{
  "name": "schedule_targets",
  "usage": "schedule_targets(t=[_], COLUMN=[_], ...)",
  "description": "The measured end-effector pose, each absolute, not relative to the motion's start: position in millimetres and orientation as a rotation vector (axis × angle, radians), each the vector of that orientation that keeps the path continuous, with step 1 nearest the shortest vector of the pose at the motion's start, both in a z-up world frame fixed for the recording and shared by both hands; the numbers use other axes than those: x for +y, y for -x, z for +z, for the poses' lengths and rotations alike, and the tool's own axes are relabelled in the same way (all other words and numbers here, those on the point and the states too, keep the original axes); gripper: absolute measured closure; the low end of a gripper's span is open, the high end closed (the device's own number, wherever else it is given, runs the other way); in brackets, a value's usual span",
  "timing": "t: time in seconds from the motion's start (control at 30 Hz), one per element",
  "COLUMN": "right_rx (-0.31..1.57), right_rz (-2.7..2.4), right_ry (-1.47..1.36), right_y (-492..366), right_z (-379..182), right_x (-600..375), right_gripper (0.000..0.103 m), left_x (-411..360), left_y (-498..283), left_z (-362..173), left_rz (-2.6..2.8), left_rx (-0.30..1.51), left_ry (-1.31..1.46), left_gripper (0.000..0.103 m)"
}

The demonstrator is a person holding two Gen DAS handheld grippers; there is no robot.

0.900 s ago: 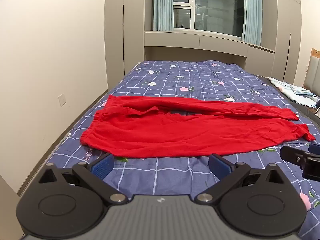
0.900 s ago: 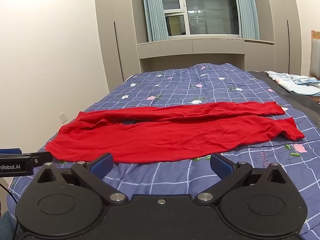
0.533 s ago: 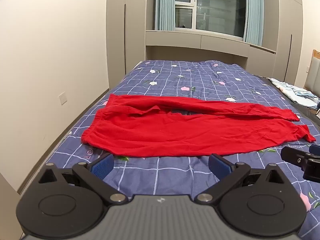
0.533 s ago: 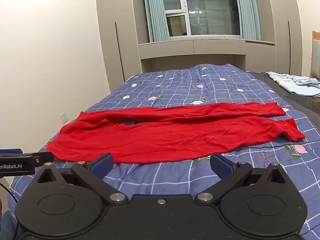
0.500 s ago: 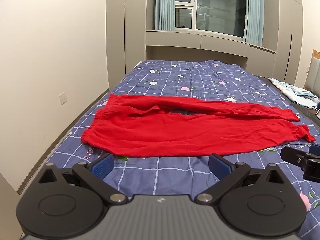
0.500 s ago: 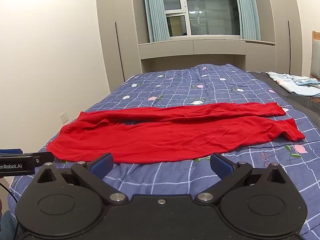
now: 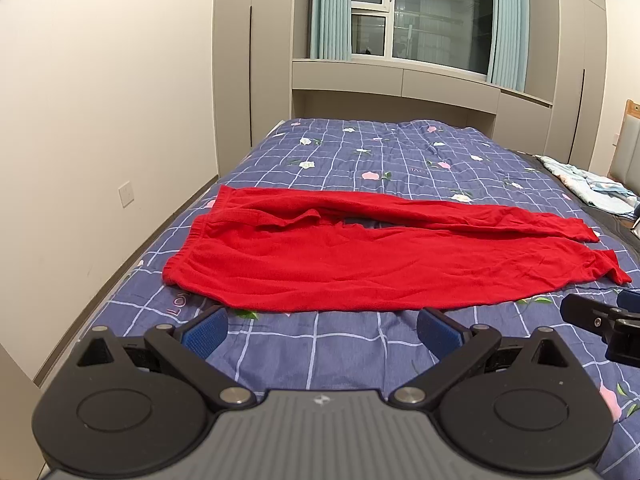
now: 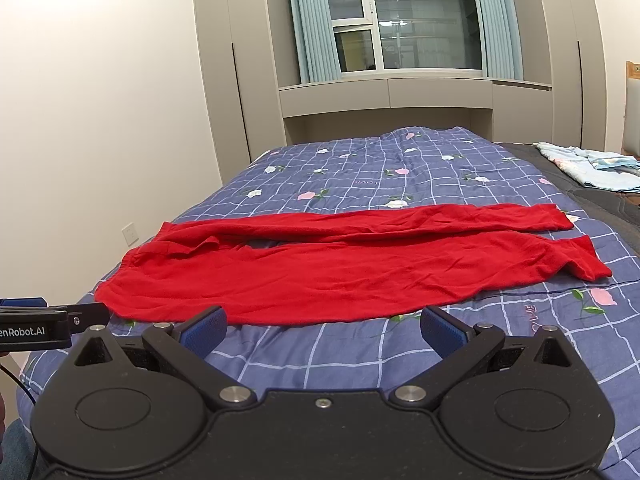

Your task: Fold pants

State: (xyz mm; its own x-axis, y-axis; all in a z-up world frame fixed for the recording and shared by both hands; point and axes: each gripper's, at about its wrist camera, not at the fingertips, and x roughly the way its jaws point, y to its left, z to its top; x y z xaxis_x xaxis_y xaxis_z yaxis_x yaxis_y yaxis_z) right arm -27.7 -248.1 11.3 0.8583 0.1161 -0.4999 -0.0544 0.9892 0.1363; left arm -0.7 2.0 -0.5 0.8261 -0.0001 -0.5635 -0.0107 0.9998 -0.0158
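Red pants [image 7: 360, 264] lie spread flat across a blue checked bedspread [image 7: 400, 160], waistband to the left, both legs running to the right, side by side. They also show in the right wrist view [image 8: 340, 268]. My left gripper [image 7: 320, 330] is open and empty, hovering just in front of the pants' near edge. My right gripper [image 8: 324, 328] is open and empty, also just short of the near edge. The right gripper's tip shows at the right edge of the left wrist view [image 7: 600, 320].
A light blue folded cloth [image 8: 588, 164] lies at the far right of the bed. A wall [image 7: 100, 120] and wardrobe [image 7: 252, 72] stand to the left; a window with curtains [image 8: 400, 20] is behind the bed.
Both grippers have drifted very slightly; the pants have not moved and both grippers stay open.
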Motion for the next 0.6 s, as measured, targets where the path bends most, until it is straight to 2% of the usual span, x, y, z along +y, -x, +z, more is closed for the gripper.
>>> schedule_targets(t=[0.6], right_rx=[0.53], right_rz=[0.095], right_ry=[-0.119], right_y=[28.1], right_z=[10.6], right_x=[-246.6], right_gripper=[0.0], left_x=[0.1], left_y=[-0.4], left_z=[-7.2], left_rz=[0.008], left_rx=[0.606], left_ry=[0.02], left_gripper=[0.0])
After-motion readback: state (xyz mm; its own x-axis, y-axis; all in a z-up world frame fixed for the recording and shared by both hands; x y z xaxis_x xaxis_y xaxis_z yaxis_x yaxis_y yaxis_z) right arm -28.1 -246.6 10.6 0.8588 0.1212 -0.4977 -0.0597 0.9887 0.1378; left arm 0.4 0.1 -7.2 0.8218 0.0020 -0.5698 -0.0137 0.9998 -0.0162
